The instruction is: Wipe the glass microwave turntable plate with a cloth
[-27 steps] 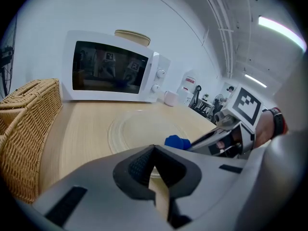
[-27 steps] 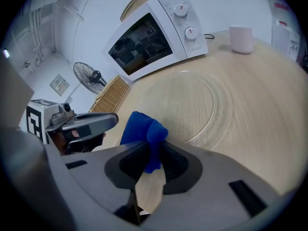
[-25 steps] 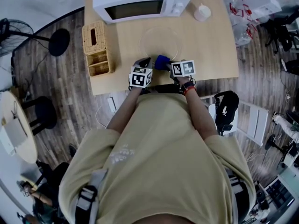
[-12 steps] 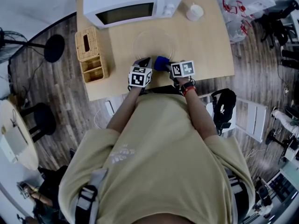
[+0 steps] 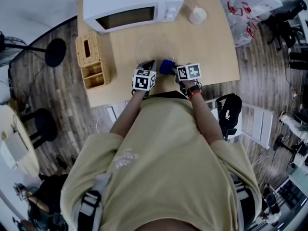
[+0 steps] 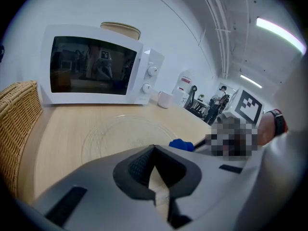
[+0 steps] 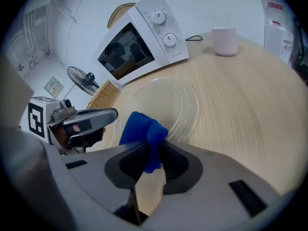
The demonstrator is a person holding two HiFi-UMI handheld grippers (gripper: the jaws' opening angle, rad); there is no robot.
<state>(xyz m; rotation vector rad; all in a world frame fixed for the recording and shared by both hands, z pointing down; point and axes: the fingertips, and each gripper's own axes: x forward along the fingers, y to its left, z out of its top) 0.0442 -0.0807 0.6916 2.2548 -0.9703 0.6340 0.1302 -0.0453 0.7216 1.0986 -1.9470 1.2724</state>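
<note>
Blue cloth [image 7: 142, 131] is pinched in our R gripper [image 7: 151, 150]. Its jaws are clamped on a bunched fold, w/ most of the cloth sticking up past the tips. We hold it right at the near rim of the glass plate [image 7: 166, 102], which lies flat on the wooden table [image 7: 250, 109] in front of the microwave [image 7: 139, 35]. Can't tell if the cloth actually touches the glass.

Our L gripper [image 6: 154, 150] sits just beside it on the left, jaws together w/ nothing btwn them, tips low over the table by the plate's near edge. In the head view both grippers are close together at the table's near side, w/ the plate btwn them and the microwave. Pale cup [image 7: 224, 41] stands back right, well apart from the plate. Wicker box [image 6: 17, 114] is at far left.
</note>
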